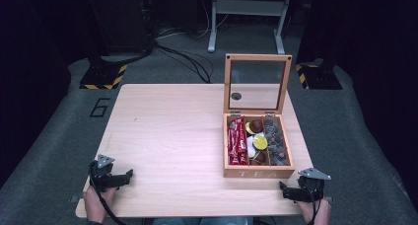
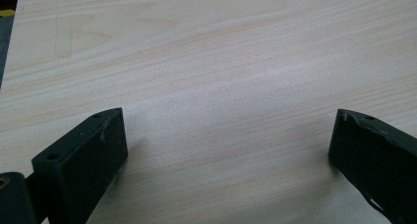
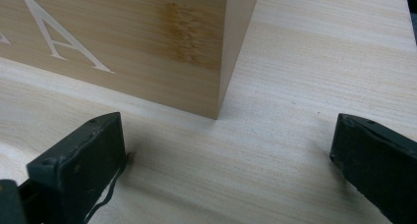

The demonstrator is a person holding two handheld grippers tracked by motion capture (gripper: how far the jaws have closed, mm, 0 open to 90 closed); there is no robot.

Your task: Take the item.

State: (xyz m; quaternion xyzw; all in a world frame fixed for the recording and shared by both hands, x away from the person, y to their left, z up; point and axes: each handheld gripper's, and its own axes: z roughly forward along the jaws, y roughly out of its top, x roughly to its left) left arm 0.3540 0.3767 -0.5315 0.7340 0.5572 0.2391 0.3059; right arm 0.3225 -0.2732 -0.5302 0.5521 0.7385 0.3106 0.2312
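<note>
Open-lidded wooden tea box [image 1: 258,173] w/ red sachets sits near pale wooden table's [image 1: 167,136] right front corner. Right gripper [image 1: 291,191] just beside box's front corner, jaws spread, empty. Left gripper [image 1: 123,178] at left front edge, jaws spread, empty.

Heads up, your high view cuts both forearms off at the bottom edge, so you only get the hands. The stuff inside the tea box [image 1: 258,173] is too small to read: red packets [image 1: 237,141], some round things, and the dark bits in the right compartment could be anything. In the right gripper view the box runs off the upper left of the frame, so the lettering is chopped to an "A". Both gripper views crop the fingers [image 2: 81,160] at the bottom corners.
</note>
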